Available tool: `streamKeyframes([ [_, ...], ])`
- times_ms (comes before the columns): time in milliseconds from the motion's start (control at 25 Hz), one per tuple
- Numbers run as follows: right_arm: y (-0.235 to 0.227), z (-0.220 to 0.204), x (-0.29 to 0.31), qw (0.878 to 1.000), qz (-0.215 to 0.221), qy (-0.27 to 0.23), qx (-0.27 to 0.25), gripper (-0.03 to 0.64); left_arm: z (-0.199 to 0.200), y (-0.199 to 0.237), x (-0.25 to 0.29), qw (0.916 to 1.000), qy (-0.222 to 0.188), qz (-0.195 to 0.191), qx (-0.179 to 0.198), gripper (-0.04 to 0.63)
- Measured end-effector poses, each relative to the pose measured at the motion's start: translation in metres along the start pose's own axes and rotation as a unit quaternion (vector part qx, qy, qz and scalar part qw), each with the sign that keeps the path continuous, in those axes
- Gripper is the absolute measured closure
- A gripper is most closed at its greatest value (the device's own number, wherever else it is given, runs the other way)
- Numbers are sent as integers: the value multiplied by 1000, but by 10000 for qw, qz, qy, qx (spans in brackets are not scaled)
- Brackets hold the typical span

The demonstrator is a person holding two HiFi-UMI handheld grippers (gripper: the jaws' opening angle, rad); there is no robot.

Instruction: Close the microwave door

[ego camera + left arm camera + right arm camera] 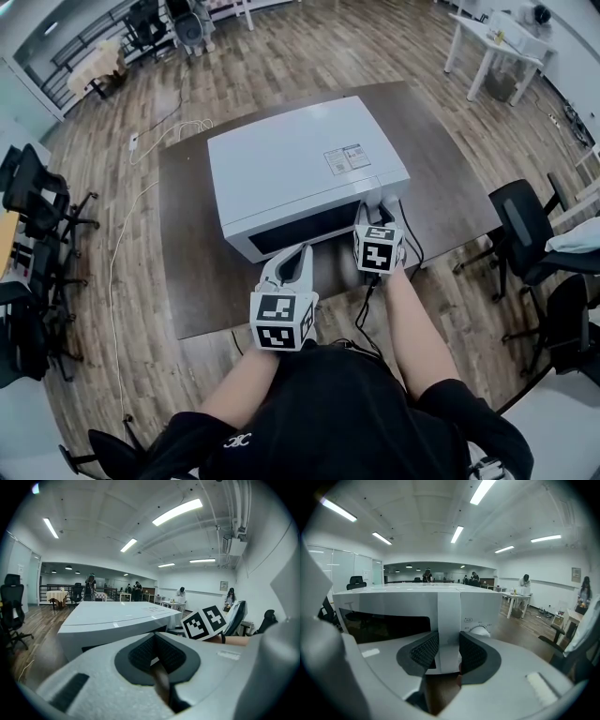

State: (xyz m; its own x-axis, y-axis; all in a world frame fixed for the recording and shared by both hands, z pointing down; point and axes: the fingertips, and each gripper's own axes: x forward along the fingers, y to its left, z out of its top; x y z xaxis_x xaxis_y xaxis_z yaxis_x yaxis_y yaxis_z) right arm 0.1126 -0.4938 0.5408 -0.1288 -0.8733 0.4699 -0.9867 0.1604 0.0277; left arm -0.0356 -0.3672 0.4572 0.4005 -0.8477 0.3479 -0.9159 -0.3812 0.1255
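A white microwave [300, 169] stands on a brown table [197, 281], its dark-windowed door [300, 234] flush with the front. My right gripper [370, 214] is at the front's right end. In the right gripper view its pads [424, 651] sit on both sides of the vertical white door handle [449, 616], with no gap showing; a round knob [480, 631] lies just right of it. My left gripper [292, 251] hangs before the door, apart from it. In the left gripper view its jaws [153, 641] meet with nothing between them, and the microwave [117, 620] lies ahead.
Black office chairs stand right of the table [525, 225] and at the far left [37, 206]. A white desk [492, 47] is at the back right. A white cable [122, 244] runs across the wooden floor. A black cord [366, 300] hangs by my right arm.
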Motion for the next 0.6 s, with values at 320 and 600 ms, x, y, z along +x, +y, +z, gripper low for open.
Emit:
streamKeyframes([
  [320,2,14,-27,9988,-6,-445,-223,436,1,-7,-3,10000,-32,-26,4,586],
  [600,-9,56,-91,9913,-157,-1303,-78,607,2,-17,-5,10000,-64,-75,14,586],
])
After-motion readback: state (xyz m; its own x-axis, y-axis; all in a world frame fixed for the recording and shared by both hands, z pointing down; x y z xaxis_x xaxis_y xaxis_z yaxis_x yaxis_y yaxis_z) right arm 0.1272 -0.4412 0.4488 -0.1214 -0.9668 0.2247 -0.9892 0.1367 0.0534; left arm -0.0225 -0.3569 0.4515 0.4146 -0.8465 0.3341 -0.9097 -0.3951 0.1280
